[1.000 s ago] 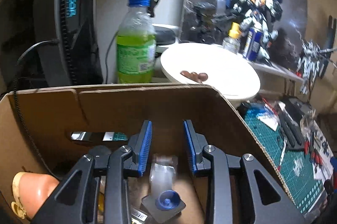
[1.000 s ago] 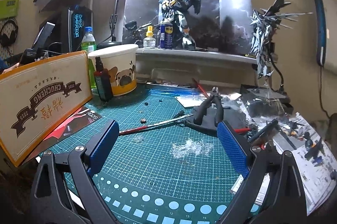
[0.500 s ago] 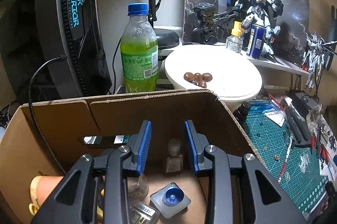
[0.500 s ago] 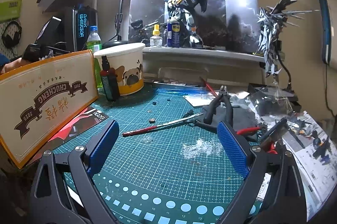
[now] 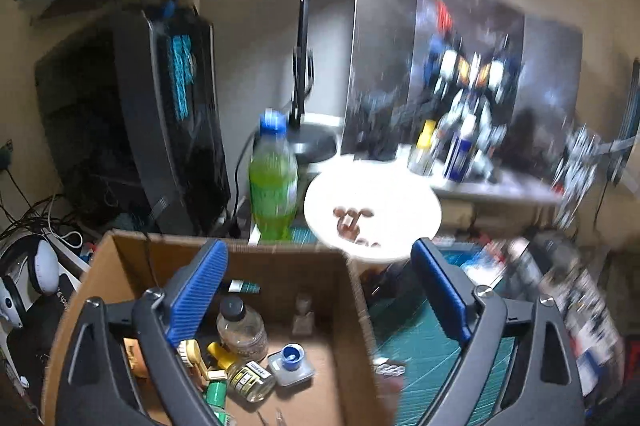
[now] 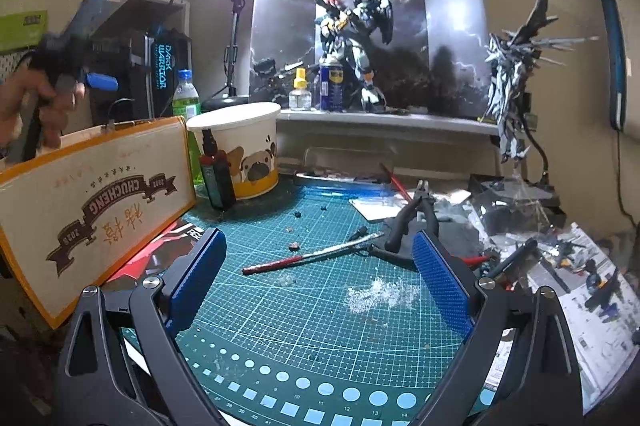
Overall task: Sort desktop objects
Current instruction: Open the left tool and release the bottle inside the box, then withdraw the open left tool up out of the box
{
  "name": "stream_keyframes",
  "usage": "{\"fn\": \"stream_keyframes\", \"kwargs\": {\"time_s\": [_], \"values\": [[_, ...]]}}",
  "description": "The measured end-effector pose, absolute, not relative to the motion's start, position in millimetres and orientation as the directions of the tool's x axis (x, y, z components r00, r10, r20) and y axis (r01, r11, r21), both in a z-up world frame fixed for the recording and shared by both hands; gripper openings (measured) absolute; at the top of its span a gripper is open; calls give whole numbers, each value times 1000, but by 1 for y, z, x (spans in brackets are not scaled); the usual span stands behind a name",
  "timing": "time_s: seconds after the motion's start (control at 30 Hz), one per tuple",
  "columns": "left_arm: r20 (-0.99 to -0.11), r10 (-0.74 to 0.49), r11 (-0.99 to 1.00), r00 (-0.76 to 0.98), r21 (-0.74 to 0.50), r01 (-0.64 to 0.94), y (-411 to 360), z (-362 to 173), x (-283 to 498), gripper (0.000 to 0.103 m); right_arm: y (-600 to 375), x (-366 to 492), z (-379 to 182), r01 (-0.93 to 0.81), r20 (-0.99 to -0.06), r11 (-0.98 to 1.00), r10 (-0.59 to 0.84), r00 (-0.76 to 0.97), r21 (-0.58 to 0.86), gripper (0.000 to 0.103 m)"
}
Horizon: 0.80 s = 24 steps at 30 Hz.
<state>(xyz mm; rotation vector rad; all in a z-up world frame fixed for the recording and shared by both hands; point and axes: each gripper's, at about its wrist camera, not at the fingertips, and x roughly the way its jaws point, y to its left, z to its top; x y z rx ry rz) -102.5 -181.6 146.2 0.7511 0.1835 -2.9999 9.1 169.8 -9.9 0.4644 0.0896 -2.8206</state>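
Left hand-held gripper [image 5: 320, 292]: my jaws now spread wide, raised above cardboard box [image 5: 280, 258].
Right hand-held gripper [image 6: 320, 280]: unchanged, open, empty.

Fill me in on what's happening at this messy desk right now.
A person is tidying a hobby desk with handheld tongs in each hand. The left tongs hang open and empty above a cardboard box that already holds several small bottles. The right tongs are open too, holding nothing, low over the green cutting mat, where a red-handled tool and black pliers lie loose.
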Motion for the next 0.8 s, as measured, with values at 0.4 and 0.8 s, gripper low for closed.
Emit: {"fn": "stream_keyframes", "kwargs": {"time_s": [0.4, 0.8], "values": [[-201, -230, -973, -952, 84, 217, -105, 227, 4, 103, 186, 34, 11, 277, -281, -961, -263, -923, -9, 94], [-245, -140, -989, -959, -1, 145, -41, 166, 31, 103, 217, 63, 30, 230, -283, -972, -208, -936, -45, 95]]}}
